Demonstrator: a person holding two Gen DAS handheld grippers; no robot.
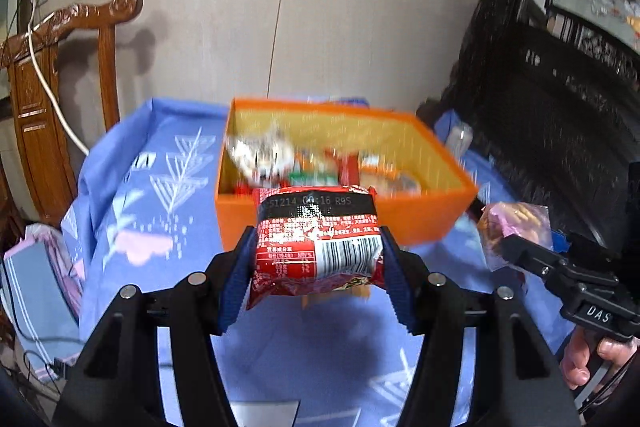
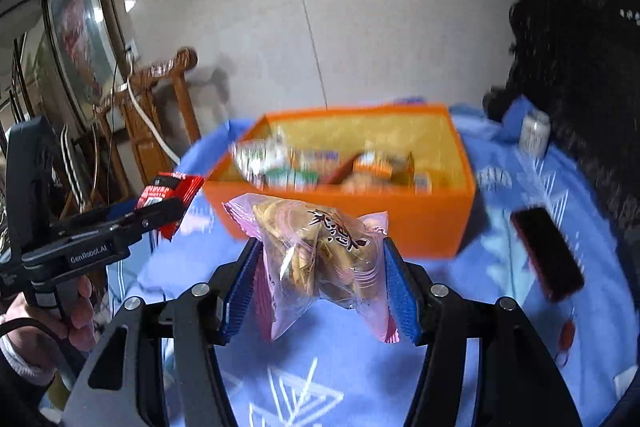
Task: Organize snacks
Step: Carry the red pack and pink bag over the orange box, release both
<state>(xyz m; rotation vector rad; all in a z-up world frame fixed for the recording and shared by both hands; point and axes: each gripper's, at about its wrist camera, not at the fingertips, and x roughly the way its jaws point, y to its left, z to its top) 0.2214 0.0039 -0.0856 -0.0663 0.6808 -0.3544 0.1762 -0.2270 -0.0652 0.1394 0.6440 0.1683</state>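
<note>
My left gripper (image 1: 316, 251) is shut on a red snack packet (image 1: 316, 243) with a barcode, held above the blue cloth just in front of the orange box (image 1: 340, 223). My right gripper (image 2: 320, 267) is shut on a pink clear bag of biscuits (image 2: 316, 255), also held in front of the orange box (image 2: 348, 211). The box holds several snack packets (image 1: 264, 155). The right gripper with the pink bag (image 1: 512, 227) shows at the right of the left wrist view. The left gripper with the red packet (image 2: 168, 191) shows at the left of the right wrist view.
A blue patterned cloth (image 1: 160, 195) covers the table. A dark red-edged flat object (image 2: 548, 251) lies right of the box, and a small white can (image 2: 534, 133) stands behind it. A carved wooden chair (image 1: 48, 75) is at the left; dark furniture (image 1: 560, 115) at the right.
</note>
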